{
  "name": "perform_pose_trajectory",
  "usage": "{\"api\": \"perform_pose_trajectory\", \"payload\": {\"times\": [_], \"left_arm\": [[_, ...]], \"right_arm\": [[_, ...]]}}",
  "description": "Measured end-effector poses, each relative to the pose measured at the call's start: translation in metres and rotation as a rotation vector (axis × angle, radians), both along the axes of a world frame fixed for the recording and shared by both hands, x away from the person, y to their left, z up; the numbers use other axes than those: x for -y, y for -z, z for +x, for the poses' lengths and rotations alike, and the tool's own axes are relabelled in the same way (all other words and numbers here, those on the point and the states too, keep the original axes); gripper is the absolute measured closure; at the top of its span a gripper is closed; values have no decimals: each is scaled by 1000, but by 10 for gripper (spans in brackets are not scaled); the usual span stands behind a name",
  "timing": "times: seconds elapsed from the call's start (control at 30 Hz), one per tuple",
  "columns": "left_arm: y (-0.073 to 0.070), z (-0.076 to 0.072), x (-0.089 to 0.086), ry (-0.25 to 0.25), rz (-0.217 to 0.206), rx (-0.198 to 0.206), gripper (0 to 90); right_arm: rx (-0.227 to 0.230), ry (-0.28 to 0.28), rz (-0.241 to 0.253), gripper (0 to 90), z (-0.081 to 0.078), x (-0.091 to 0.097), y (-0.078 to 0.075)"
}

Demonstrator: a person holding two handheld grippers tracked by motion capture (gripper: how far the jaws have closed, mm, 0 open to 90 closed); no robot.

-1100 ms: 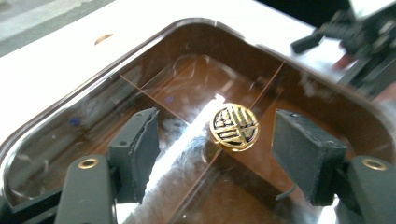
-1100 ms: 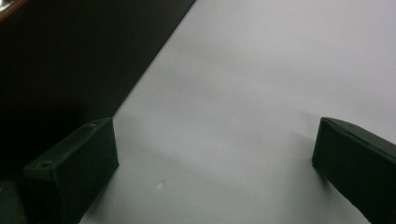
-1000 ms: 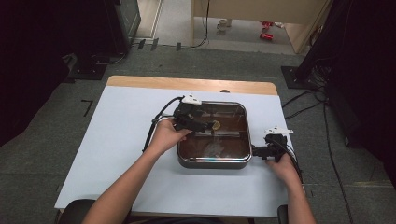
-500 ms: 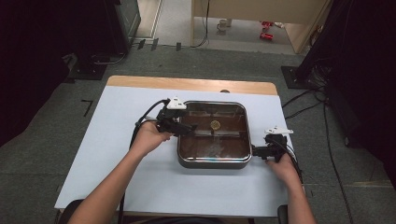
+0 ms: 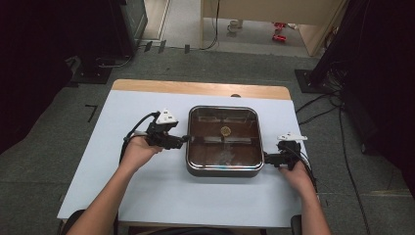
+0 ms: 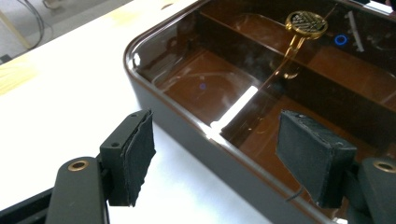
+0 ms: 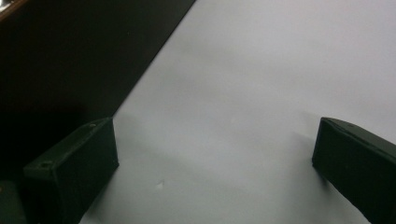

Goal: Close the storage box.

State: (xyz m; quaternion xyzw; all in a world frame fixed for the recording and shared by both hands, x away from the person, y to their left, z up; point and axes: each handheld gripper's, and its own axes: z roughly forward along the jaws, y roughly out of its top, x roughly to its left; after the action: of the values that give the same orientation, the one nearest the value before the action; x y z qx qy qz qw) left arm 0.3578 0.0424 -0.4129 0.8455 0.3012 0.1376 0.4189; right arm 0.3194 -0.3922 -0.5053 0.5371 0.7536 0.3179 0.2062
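Left gripper (image 5: 185,139): hovering at the left wall of the pan, jaws opening; in the left gripper view the pads (image 6: 139,154) are standing either side of the rim's line with nothing pressed between them.
Right gripper (image 5: 266,157): resting on the table just beside the pan's right wall, jaws spread, nothing between the pads (image 7: 77,164).
Electric pan (image 5: 193,155): dark, square with rounded corners, sitting mid-table between the two grippers under a brown-tinted glass lid (image 6: 219,70).
Lid knob (image 5: 225,130): brass-coloured disc at the lid's centre, sitting on a thin bar that is running left to right.
Table (image 5: 147,196): white top, wooden strip along the far edge.
Step in hand, as judged: the two grippers are lining up on opposite walls, probably to take the pan by both sides.
Doing it well: keep each gripper level, set pads squarely over the rim, close both together so the pan is not skewing.
Orientation: pan lying flat, open face up, sides square to the table edges; nearly square, so no clear long axis.
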Motion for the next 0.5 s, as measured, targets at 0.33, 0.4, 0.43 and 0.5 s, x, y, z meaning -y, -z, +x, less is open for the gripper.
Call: {"api": "perform_pose_trajectory", "payload": {"times": [0.33,0.4,0.43,0.5], "left_arm": [[21,-11,-30,-43,21,16,274],[26,-15,-36,-46,29,28,272],[28,-17,-39,-50,35,30,270],[32,-22,-44,-60,37,26,266]], "right_arm": [[0,0,0,0,0,0,0],[0,0,0,0,0,0,0],[0,0,0,0,0,0,0],[0,0,0,0,0,0,0]]}}
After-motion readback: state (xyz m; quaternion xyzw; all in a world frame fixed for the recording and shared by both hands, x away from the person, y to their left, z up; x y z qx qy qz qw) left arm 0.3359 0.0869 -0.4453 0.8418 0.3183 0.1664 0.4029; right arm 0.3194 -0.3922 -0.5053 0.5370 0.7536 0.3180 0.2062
